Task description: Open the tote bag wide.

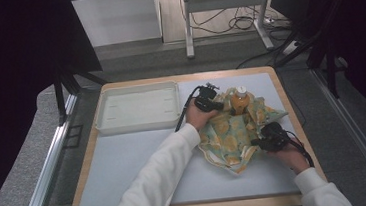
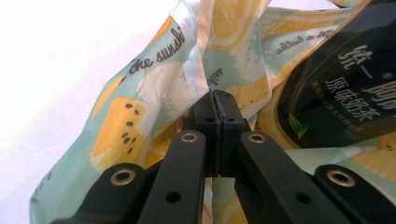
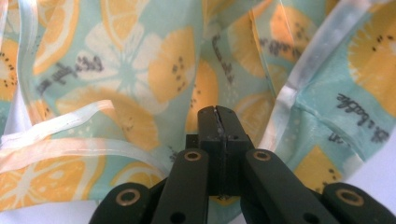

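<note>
A: How do the jaws stand?

B: Both pairs are pressed together. The left gripper (image 2: pixel 215 100) pinches a fold of the printed cloth (image 1: pixel 234 133) just beside the bottle, and the right gripper (image 3: pixel 217 116) seems to clamp the same cloth at its near side, though the pinch itself is hard to make out.

A: Take it from the biggest thing down.

B: The table (image 1: pixel 125 158) carries a pale mat; the white tray (image 1: pixel 137 108) sits at its far left, apart from the work. The cloth, patterned with lemon slices, lies rumpled right of centre. The bottle (image 1: pixel 240 100) stands upright at the cloth's far edge, amber drink, pale cap, fabric bunched around its lower half.

A: How far along is it?

B: I judge it midway. The bottle's neck and cap are bare, the cloth is loose, nothing is tied or drawn clear. Whether wrapping or unwrapping, I cannot tell.
</note>
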